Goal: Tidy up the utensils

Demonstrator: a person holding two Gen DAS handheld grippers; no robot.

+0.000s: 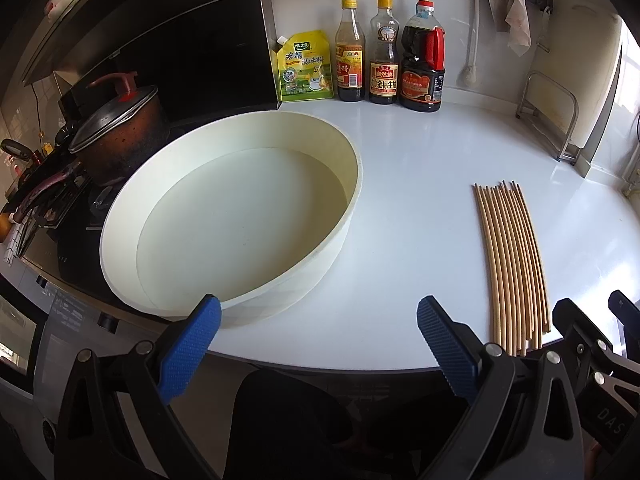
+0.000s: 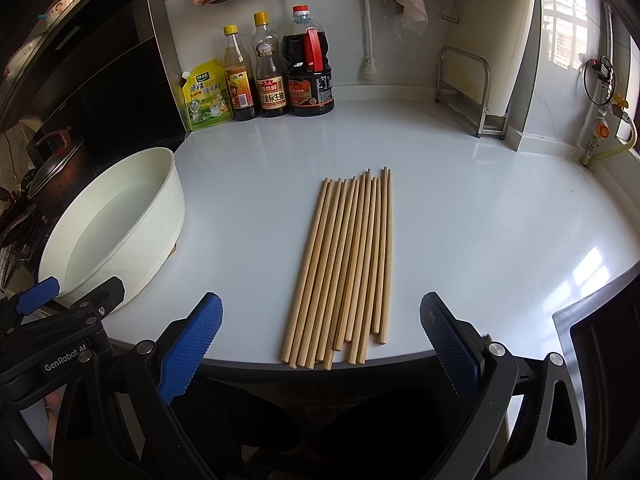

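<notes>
You held two grippers over the near edge of the white counter (image 2: 460,208), one in each hand. The left gripper (image 1: 318,336) had its two blue-padded fingers spread wide with nothing between them, hovering at the counter's front edge between the basin and the chopsticks. The right gripper (image 2: 320,336) was likewise spread wide and empty, its fingers standing to either side of the near ends of the chopsticks without touching them.

The chopsticks (image 2: 344,264) lay flat on the counter in one loose row, side by side, their far ends pointing toward the back wall and their near ends reaching the counter's front edge. I counted about eleven in the right wrist view; a few overlapped, so the exact number was hard to fix. In the left wrist view the same chopsticks (image 1: 512,264) lay to the right of your left gripper, well apart from the basin.

One round white basin (image 1: 240,216) sat on the left part of the counter, holding clear water and nothing else. Beyond it, on the stove side, stood one dark pot (image 1: 120,132) with a glass lid and red handle.

Against the back wall stood three bottles (image 2: 272,76) of dark sauce in a row, two with yellow caps and one larger with a red cap and handle, and just left of them one yellow-green pouch (image 2: 206,96). One metal rack (image 2: 468,88) stood at the back right corner.
</notes>
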